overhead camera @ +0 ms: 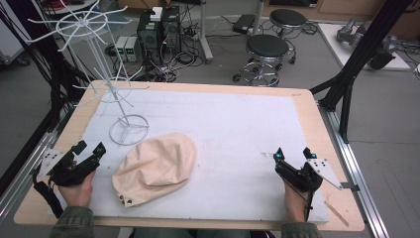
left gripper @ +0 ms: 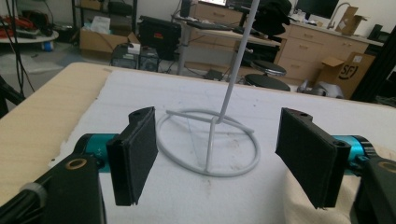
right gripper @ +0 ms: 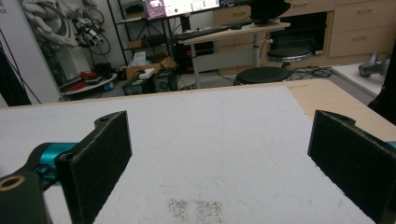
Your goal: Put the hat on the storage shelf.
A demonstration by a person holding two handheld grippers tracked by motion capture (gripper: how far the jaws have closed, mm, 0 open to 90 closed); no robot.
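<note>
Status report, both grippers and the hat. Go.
Left gripper open, empty, beside wire rack base. Right gripper open, empty, over bare white mat. Beige hat flat on mat, untouched. Nothing in the way.

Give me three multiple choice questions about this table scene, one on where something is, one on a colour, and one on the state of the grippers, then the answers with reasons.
1. Where does the cap lie?
A. Hung on the rack
B. On the white mat, nearer the left gripper
C. On the floor by the stools

2. What colour is the wire rack?
A. Black
B. Red
C. White

3. How do the two grippers stand?
A. Both open, holding nothing
B. Left shut on the cap
C. Right shut on the rack

Answers:
1. B: the high view shows the cap flat on the mat, just right of the left gripper and in front of the rack's ring base.
2. C: its pole, hooks and base are all white.
3. A: each gripper view shows jaws wide apart with nothing between them; the right gripper is over bare mat.
</note>
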